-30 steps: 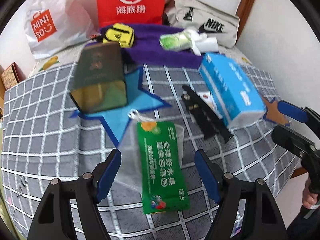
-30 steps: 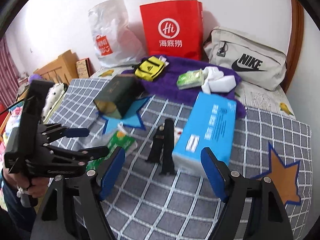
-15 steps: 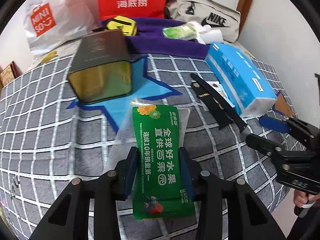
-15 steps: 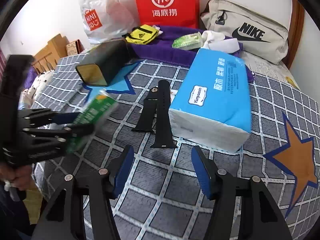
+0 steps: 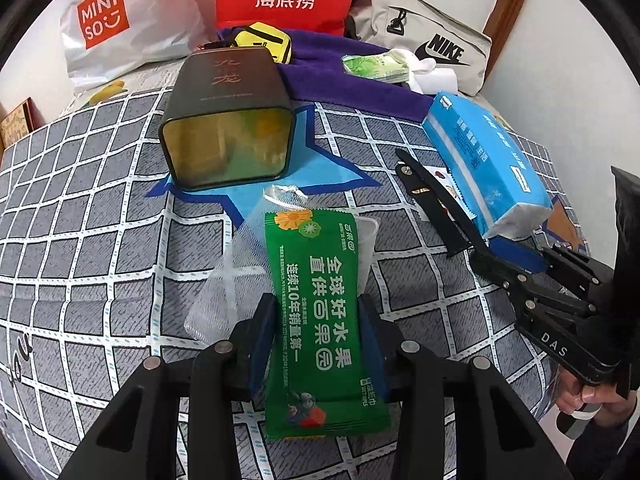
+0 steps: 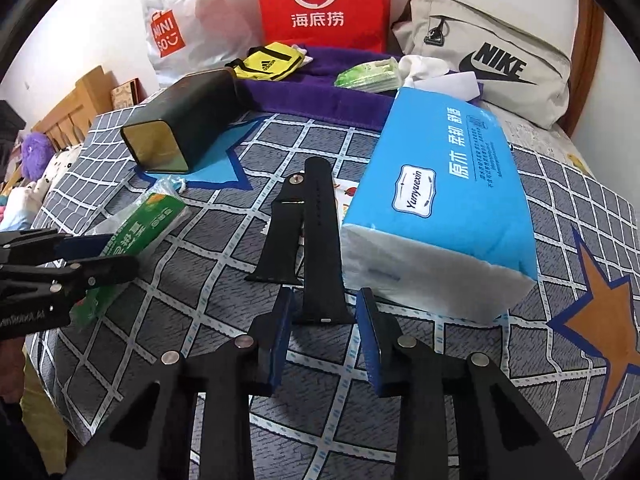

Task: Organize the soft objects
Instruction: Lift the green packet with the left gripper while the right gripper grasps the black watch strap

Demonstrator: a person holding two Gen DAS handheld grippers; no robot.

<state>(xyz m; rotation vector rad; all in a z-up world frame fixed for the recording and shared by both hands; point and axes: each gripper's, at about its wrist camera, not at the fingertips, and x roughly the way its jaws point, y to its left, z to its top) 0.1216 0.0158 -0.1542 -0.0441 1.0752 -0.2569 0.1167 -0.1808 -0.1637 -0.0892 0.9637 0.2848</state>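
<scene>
- Left gripper [image 5: 316, 320]: jaws narrowed onto green wet-wipe pack [image 5: 320, 300], pads against both long edges, so it's gripped across its width w/o crushing; pack's far end runs out ahead of the jaws over a clear mesh pouch [image 5: 224, 280] on the bed [image 5: 80, 240].
- Right gripper [image 6: 324, 316]: jaws closing, near end of black watch strap [image 6: 320, 248] betw. them, pads not yet touching.
- Blue tissue pack [image 6: 440, 208] just right of those jaws, prob. next.
</scene>
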